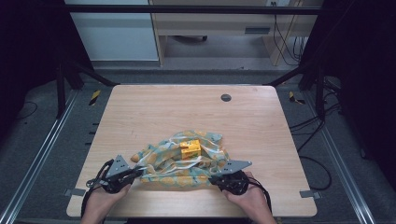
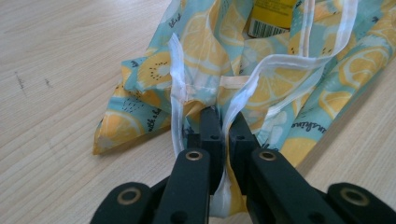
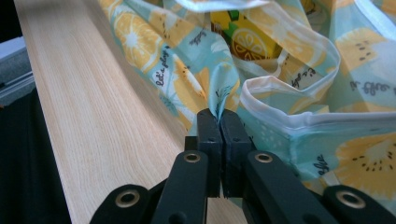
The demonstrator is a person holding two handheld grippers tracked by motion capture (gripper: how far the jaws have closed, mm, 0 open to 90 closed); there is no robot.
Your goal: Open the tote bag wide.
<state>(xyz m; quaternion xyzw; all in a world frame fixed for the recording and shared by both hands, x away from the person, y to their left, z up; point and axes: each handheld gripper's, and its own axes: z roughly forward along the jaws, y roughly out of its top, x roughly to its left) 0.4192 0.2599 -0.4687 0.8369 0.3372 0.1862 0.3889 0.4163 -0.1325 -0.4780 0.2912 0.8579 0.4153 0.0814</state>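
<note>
Both grippers — left gripper (image 2: pixel 223 122), right gripper (image 3: pixel 220 122) — clench the lemon-print bag's (image 1: pixel 180 161) near hem; lifted unevenly, the yellow carton (image 1: pixel 190 149) inside could tumble out.

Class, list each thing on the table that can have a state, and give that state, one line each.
Lemon-print teal fabric bag: crumpled on the wooden table, mouth open.
Yellow carton box: resting in the bag.
Left gripper: shut on the bag's white-trimmed edge.
Right gripper: shut on the bag's fabric.
</note>
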